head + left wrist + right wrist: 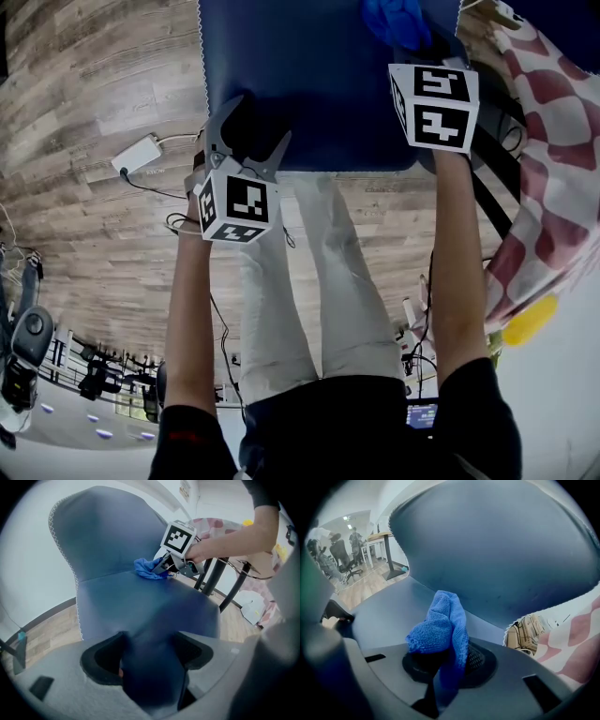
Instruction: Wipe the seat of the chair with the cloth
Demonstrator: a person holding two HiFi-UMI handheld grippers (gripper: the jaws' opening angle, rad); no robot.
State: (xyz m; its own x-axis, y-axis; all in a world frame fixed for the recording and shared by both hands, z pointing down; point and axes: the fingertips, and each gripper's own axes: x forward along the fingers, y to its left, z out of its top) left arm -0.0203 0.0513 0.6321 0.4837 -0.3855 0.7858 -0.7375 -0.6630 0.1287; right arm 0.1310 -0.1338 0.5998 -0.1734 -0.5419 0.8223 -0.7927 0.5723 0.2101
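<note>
Up at the back of the dark blue seat (309, 84), just below the backrest (501, 550), the right gripper (165, 568) pinches the bunched blue cloth (440, 630) between closed jaws and presses it onto the upholstery. The left gripper (246, 141) is at the seat's front edge, and its jaws appear to be clamped on that edge, though the close view is blurred.
</note>
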